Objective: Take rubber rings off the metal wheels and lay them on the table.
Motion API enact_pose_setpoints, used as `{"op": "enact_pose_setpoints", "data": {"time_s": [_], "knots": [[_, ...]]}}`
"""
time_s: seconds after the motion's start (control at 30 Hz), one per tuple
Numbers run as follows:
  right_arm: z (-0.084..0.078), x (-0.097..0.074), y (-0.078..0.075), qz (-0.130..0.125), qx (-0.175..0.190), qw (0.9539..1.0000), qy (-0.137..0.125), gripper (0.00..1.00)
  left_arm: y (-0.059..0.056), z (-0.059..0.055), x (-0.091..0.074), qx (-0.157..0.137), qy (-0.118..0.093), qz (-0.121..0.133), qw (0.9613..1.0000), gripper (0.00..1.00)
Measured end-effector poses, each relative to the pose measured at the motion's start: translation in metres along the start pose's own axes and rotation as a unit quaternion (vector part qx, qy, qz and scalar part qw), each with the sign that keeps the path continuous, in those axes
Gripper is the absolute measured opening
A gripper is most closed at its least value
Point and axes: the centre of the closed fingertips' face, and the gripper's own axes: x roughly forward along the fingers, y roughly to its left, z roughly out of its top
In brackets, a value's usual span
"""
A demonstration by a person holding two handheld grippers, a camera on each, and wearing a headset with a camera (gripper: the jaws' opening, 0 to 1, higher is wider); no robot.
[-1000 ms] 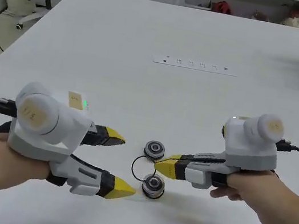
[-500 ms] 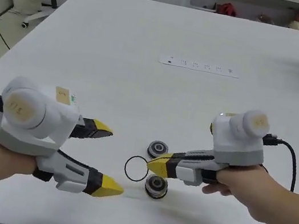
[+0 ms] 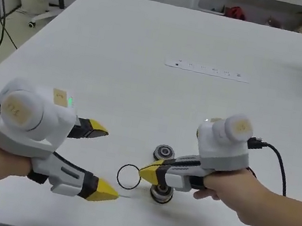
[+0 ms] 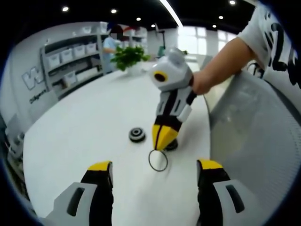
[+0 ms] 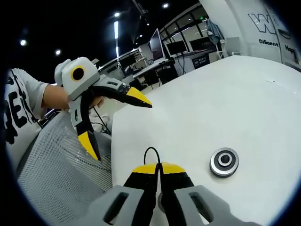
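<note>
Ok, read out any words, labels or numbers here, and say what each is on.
"W": wall, big logo letter; the rest cut off.
Smaller wall lettering: too blurred.
Shirt print: big letters, partly hidden, unreadable.
Sticker on left gripper: too small.
Power strip marks: too small.

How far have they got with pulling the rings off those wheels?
One ring looks free of the near wheel. The right gripper pinches it beside that wheel, low at the table, not yet let go. The left gripper is open, idle. Left: releasing it, then maybe the far wheel; I cannot tell if that one wears a ring.
</note>
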Motion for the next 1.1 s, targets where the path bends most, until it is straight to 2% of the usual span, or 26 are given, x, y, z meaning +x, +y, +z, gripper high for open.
{"op": "enact_pose_setpoints", "data": {"time_s": [0.37,0.5,0.9,1.1], "knots": [[-0.008,0.008,0.002,-0.004,-0.017,0.9997,0.019,0.00,0.001,-0.004,-0.002,0.001,0.005,0.003,1.0000,0.74],[-0.009,0.008,0.000,-0.007,-0.023,0.9995,0.021,0.03,0.001,-0.004,-0.002,0.000,0.006,0.002,1.0000,0.74],[-0.006,0.003,0.002,-0.010,-0.030,0.9994,0.011,0.14,0.003,-0.003,0.000,0.004,0.012,0.000,0.9999,0.74],[0.004,-0.004,0.006,-0.009,-0.032,0.9994,-0.006,0.18,0.005,0.001,0.001,0.006,0.010,-0.001,0.9999,0.74]]}}
